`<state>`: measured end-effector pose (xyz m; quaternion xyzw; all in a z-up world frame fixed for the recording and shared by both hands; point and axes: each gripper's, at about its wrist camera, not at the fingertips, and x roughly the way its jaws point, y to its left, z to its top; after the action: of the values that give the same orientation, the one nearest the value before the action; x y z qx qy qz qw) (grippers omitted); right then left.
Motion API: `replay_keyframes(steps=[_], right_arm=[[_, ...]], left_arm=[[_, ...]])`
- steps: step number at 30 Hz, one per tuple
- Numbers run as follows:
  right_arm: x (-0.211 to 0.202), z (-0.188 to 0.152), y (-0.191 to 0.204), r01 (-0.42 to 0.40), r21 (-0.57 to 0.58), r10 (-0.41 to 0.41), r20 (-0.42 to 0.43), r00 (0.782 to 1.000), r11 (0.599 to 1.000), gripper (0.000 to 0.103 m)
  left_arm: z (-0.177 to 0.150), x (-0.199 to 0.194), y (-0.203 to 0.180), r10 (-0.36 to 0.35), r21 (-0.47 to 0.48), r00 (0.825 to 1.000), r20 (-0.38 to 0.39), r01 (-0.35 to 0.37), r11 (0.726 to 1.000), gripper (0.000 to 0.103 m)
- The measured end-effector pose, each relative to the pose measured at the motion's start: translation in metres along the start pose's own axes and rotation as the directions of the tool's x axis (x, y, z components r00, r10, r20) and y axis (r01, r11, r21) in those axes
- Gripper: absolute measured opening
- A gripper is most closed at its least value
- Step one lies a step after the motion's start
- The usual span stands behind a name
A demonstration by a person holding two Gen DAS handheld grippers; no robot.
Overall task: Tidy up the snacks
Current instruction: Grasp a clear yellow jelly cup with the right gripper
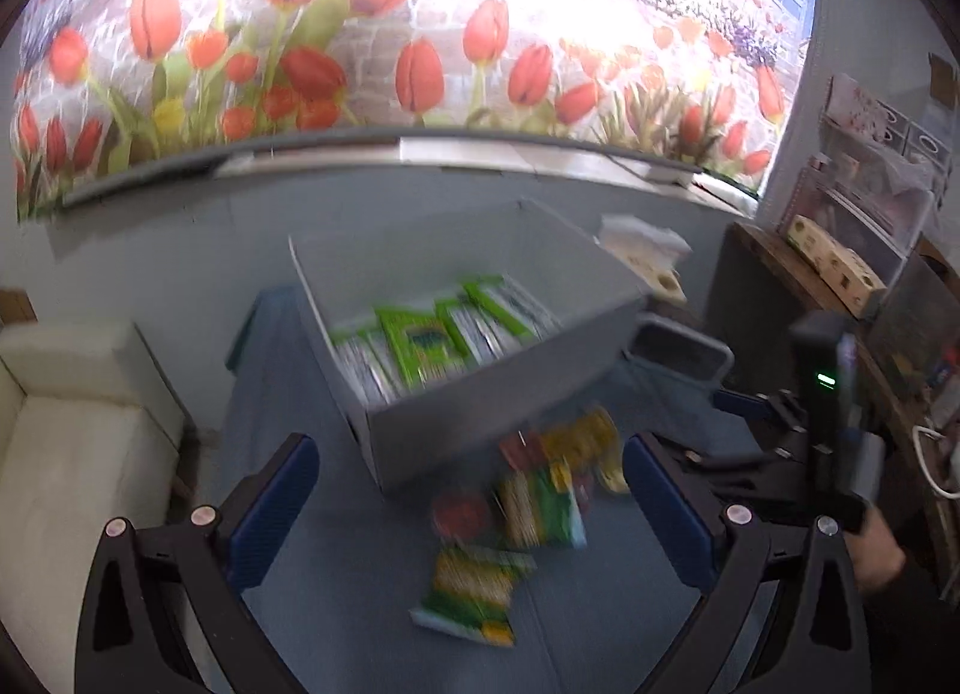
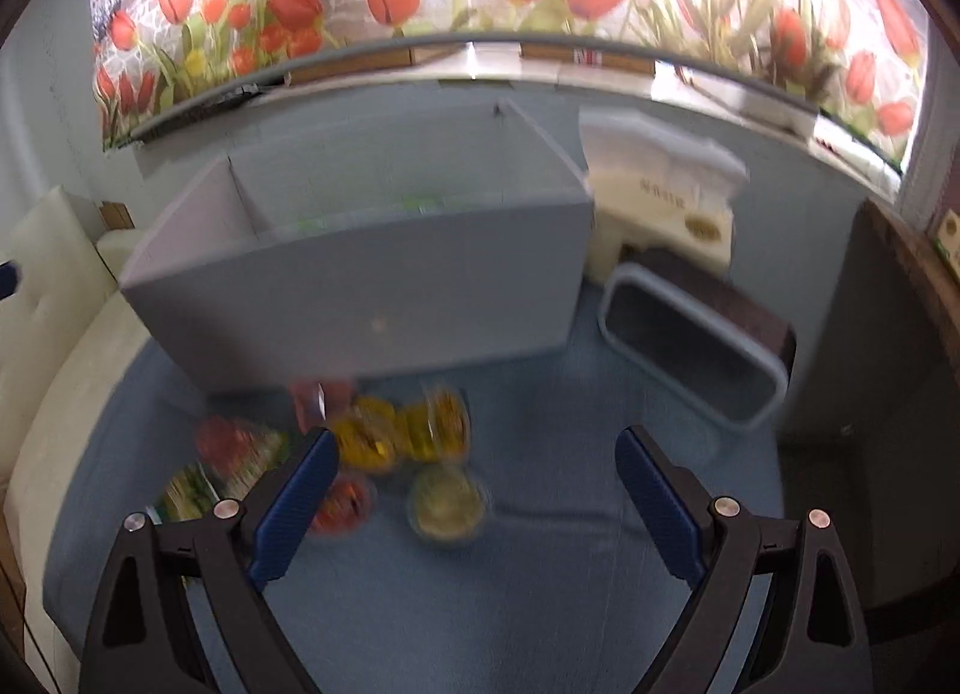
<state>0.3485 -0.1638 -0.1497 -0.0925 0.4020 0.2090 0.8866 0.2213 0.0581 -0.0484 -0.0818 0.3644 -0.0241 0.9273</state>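
Note:
A grey open box (image 1: pixel 498 394) stands on the blue table and holds several green and silver snack packs (image 1: pixel 444 334). In front of it lies a loose pile of snack packets (image 1: pixel 528 490), green, yellow and red; a green-yellow packet (image 1: pixel 474 589) lies nearest. My left gripper (image 1: pixel 471 484) is open and empty above the pile. In the right wrist view the box (image 2: pixel 372 286) is seen from its front wall, with round yellow and red snack cups (image 2: pixel 408 436) before it. My right gripper (image 2: pixel 477 469) is open and empty, just above a pale cup (image 2: pixel 447 505). The right gripper also shows in the left wrist view (image 1: pixel 738 400).
A grey-rimmed dark bin (image 2: pixel 696 346) lies right of the box, with a cream tissue box (image 2: pixel 660 214) behind it. A white sofa (image 1: pixel 72 454) stands left of the table. A dark wooden shelf (image 1: pixel 840 298) with clutter stands on the right. A tulip mural covers the wall.

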Motion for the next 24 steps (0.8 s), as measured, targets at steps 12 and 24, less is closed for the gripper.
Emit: replay_keyframes(steps=[12, 24], right_arm=[[0.051, -0.022, 0.008, -0.020, -0.021, 0.019, -0.080, 0.997, 1.000, 0.070], [0.056, -0.020, 0.013, -0.037, -0.017, 0.036, -0.065, 0.997, 0.999, 0.047]], left_arm=[[-0.084, 0.037, -0.007, 0.060, -0.012, 0.994, -0.090, -0.062, 0.998, 0.103], [-0.096, 0.109, 0.007, 0.114, -0.016, 0.975, -0.188, -0.119, 0.993, 0.099]])
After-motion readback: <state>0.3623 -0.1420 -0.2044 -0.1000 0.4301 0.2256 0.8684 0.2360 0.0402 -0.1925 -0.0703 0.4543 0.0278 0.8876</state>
